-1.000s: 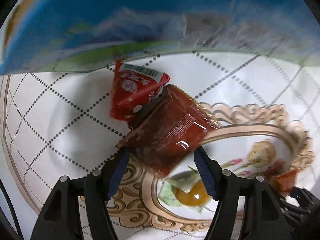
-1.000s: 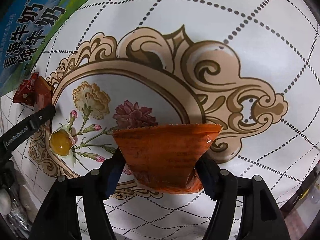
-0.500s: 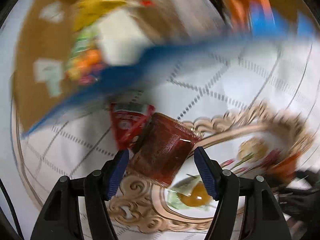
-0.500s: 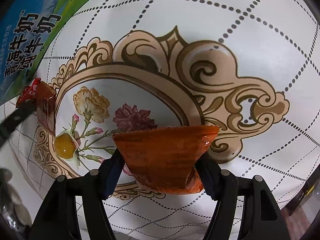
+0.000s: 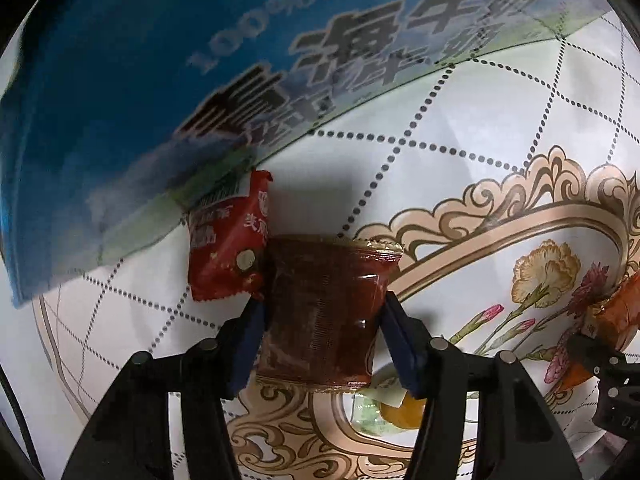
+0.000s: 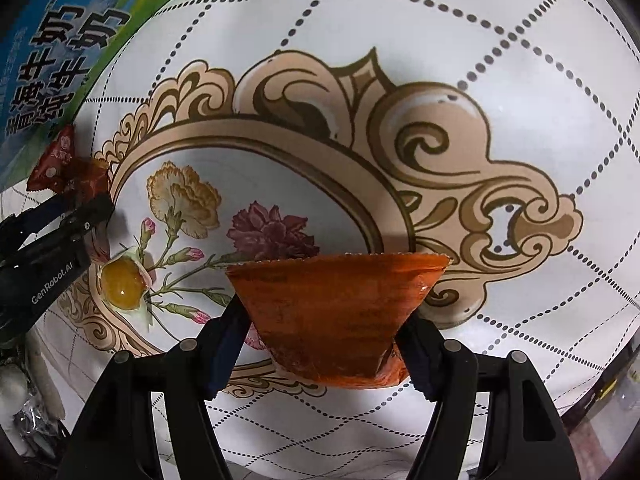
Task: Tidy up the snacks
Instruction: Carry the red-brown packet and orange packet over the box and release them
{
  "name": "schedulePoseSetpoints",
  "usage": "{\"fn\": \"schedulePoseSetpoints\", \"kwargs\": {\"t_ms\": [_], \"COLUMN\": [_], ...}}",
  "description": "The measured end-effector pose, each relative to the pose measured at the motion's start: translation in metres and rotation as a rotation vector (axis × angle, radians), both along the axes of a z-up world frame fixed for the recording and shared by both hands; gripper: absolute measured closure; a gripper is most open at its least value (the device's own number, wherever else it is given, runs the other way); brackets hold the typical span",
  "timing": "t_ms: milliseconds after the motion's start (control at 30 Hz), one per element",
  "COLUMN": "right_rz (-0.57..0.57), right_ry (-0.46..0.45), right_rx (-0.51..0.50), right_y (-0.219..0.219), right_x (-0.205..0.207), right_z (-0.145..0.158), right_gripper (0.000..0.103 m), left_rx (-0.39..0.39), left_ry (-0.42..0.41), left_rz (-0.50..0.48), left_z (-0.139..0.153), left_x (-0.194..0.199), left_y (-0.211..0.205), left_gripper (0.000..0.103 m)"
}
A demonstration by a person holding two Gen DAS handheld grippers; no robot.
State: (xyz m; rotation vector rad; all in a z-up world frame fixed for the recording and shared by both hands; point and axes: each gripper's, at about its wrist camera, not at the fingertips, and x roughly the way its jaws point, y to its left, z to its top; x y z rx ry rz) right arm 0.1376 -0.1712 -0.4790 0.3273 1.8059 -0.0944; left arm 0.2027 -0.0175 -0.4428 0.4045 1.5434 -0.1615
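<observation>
Dark red crinkly foil snack packet (image 5: 324,312) sits between the blue pads of the left tool (image 5: 322,340); both pads press its sides, so it is gripped. Jaws have just been closing, with that packet between them. Packet top edge fans out above the pads, bottom edge hangs just below them.

Bright red snack sachet with white print (image 5: 226,248) lies on the surface (image 5: 460,128), touching the dark packet's upper left corner and tucked under the lower edge of the blue and green printed carton (image 5: 160,100). It is outside the left tool, just above its left pad.

Orange crinkly foil snack packet (image 6: 340,316) is clamped in the right tool (image 6: 322,352): pads pinch its narrow lower part, and the serrated top edge spreads wide above them. Jaws have just been opening a little, but the pads are in contact with the packet.

Amber round sweet in a clear wrapper (image 6: 122,284) lies on the floral medallion printed on the white dotted-lattice cloth covering the surface, between the two tools, gripped by neither. In the left view it shows partly (image 5: 400,410) behind the right pad.

Left tool is visible in the right view at the left edge (image 6: 84,216), near the carton.
</observation>
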Motion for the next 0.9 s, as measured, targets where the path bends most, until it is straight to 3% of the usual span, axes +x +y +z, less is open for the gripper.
{"fn": "schedulePoseSetpoints", "kwargs": {"t_ms": [133,233,433,567,700,800,900], "right_rz": [0.016,0.036,0.133,0.185,0.213,0.194,0.192], "right_ry": [-0.012,-0.015,0.018,0.048,0.075,0.079,0.084], "right_rx": [-0.003,0.009,0.06,0.078,0.067,0.072,0.057], "right_y": [0.005,0.011,0.036,0.055,0.069,0.074,0.082], "right_x": [-0.001,-0.005,-0.034,-0.053,-0.061,-0.061,-0.062], "right_z": [0.007,0.011,0.006,0.0,-0.008,-0.012,-0.015], "right_gripper": [0.033,0.041,0.042,0.042,0.041,0.027,0.025], "left_rx": [-0.005,0.011,0.005,0.022,0.042,0.059,0.066], "left_ry": [0.02,0.03,0.085,0.132,0.127,0.128,0.123], "left_rz": [0.092,0.171,0.287,0.316,0.308,0.297,0.291], "left_z": [0.006,0.018,0.03,0.014,0.0,-0.008,-0.014], "left_x": [-0.014,-0.033,-0.092,-0.125,-0.136,-0.139,-0.142], "left_y": [0.014,0.03,0.058,0.066,0.066,0.061,0.056], "left_gripper": [0.049,0.049,0.049,0.049,0.047,0.047,0.047]}}
